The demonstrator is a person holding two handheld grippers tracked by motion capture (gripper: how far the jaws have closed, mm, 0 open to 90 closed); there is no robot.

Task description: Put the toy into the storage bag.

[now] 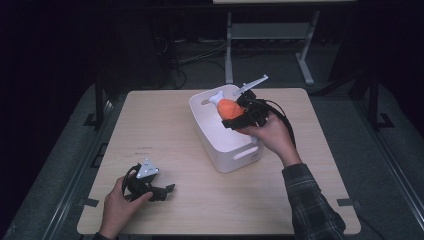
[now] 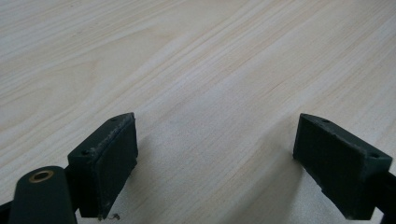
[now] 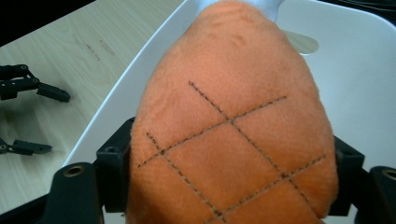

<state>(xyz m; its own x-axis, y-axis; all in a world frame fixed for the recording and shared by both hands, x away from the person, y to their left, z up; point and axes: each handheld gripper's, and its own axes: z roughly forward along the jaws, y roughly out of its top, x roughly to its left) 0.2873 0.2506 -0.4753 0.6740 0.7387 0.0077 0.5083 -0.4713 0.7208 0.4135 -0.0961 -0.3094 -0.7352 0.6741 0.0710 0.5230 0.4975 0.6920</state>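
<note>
**Plush drumstick held over the white bin**

While my right gripper (image 1: 239, 116) sits above the bin (image 1: 235, 152), its jaws are clamped on the toy (image 1: 229, 107), an orange plush drumstick with a white bone end. In the right gripper view the toy (image 3: 233, 126) bulges between the two black jaws, which press into its sides; dark stitched lines cross its surface in a diamond pattern. Behind it I see the bin's (image 3: 355, 70) white inner wall and a handle slot near the top. In the high view the toy hangs over the far end of the bin, its white end pointing toward the far rim. I cannot tell whether the toy touches the bin floor. My right hand (image 1: 272, 134) wraps the gripper from the near right side, with a plaid sleeve (image 1: 312, 202) behind it.

My left gripper (image 1: 162, 191) rests low at the near left corner of the table (image 1: 200, 210), well apart from the bin. Its jaws are spread wide with nothing between them; in the left gripper view the gripper (image 2: 215, 154) shows bare pale wood grain between the two pads. My left hand (image 1: 119, 205) holds it from the near side. From the right gripper view I also see the left gripper (image 3: 32, 116) farther off on the table (image 3: 60, 46), jaws apart.
</note>
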